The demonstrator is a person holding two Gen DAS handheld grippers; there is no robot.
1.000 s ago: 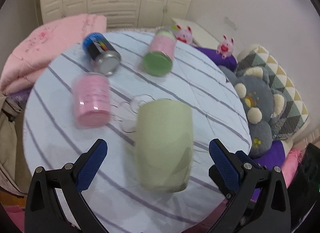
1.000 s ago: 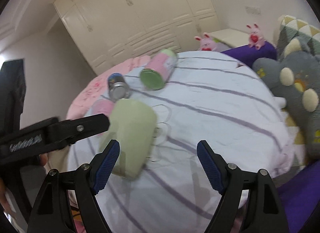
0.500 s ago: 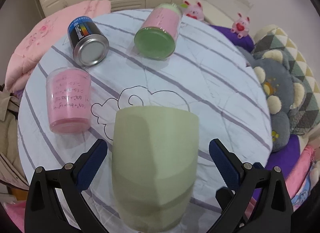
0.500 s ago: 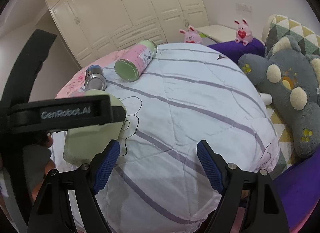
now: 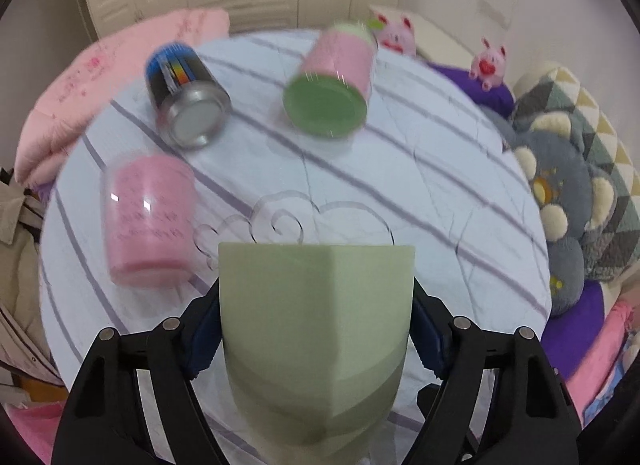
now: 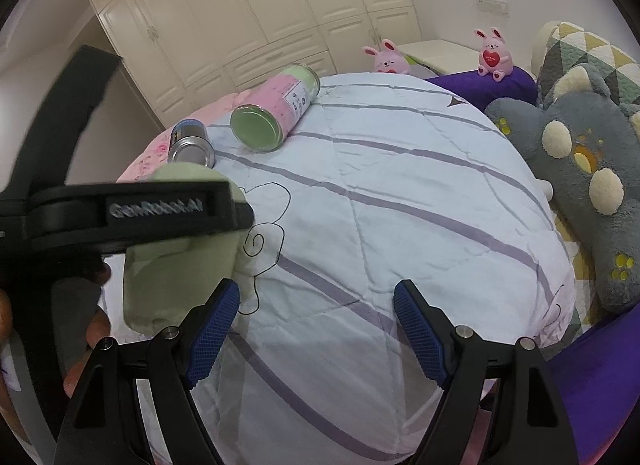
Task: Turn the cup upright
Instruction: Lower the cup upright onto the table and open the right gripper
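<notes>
The left gripper point(image 5: 316, 329) has closed its fingers onto the green cup point(image 5: 316, 337) (interior hidden); right gripper point(image 6: 316, 329) fingers gape, holding nothing.

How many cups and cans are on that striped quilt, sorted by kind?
Cups: 2, the pale green cup clamped in the left hand-held gripper and the pink cup.
Cans: 2, the blue-labelled metal can and the pink can with a green end, both on their sides.
Total: 4.
</notes>
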